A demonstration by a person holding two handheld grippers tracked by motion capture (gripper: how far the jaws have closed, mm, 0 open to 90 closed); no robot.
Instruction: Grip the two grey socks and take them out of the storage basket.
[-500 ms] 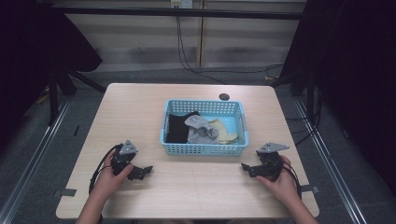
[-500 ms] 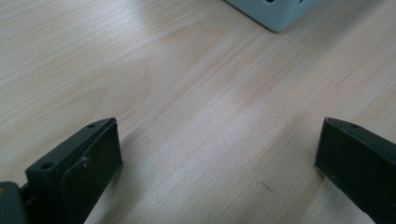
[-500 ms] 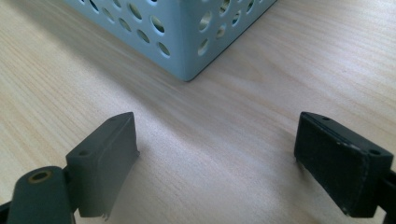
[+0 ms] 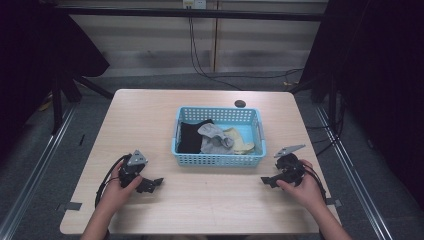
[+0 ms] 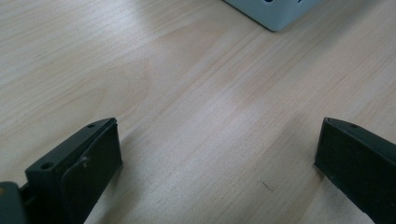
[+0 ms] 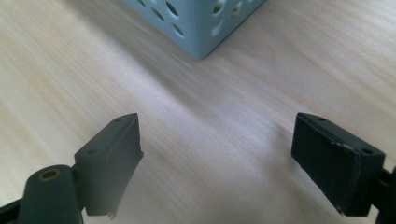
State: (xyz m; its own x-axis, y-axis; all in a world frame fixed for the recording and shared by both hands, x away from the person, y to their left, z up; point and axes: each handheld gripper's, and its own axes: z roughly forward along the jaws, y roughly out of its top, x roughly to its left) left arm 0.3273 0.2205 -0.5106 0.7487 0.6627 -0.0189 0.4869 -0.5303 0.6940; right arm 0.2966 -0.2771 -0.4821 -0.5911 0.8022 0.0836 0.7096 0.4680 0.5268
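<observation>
Wooden table [image 4: 210,200], we rest both sides: left gripper [image 4: 156,182] and right gripper [image 4: 265,180] gaping, empty. Ahead between them, basket [image 4: 218,160] holds socks [image 4: 215,138]: soft, light, floppy; pinch a bunched fold.

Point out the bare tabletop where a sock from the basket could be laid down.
Bare wood lies between the left claw and right claw, in front of the basket, and left of it. The basket itself is crowded with socks.
</observation>
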